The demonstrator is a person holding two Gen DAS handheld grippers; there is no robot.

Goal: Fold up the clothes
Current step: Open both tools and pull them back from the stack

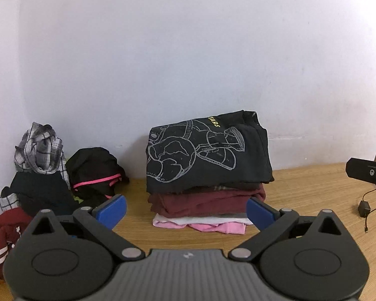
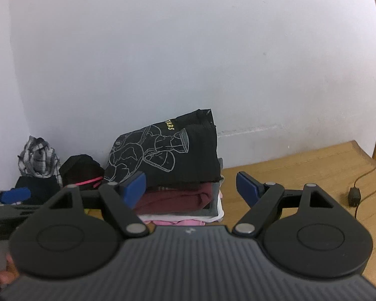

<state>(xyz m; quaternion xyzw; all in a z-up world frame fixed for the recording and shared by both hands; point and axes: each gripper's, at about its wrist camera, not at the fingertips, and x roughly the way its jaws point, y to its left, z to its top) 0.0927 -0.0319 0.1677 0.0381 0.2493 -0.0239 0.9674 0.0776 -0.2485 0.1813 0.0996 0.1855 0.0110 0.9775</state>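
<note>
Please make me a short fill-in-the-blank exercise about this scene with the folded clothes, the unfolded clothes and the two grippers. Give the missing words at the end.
1. The black printed shirt lies on the ____ of the folded stack.
2. The lowest garment in that stack is ____ in colour.
3. The unfolded pile sits to the ____ of the stack in both views.
4. The left gripper and the right gripper are both ____ and hold nothing.

Missing words: top; pink; left; open

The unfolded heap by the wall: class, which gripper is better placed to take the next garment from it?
Probably the left gripper: open, empty, with the heap on its side; the right gripper sits further away.
</note>
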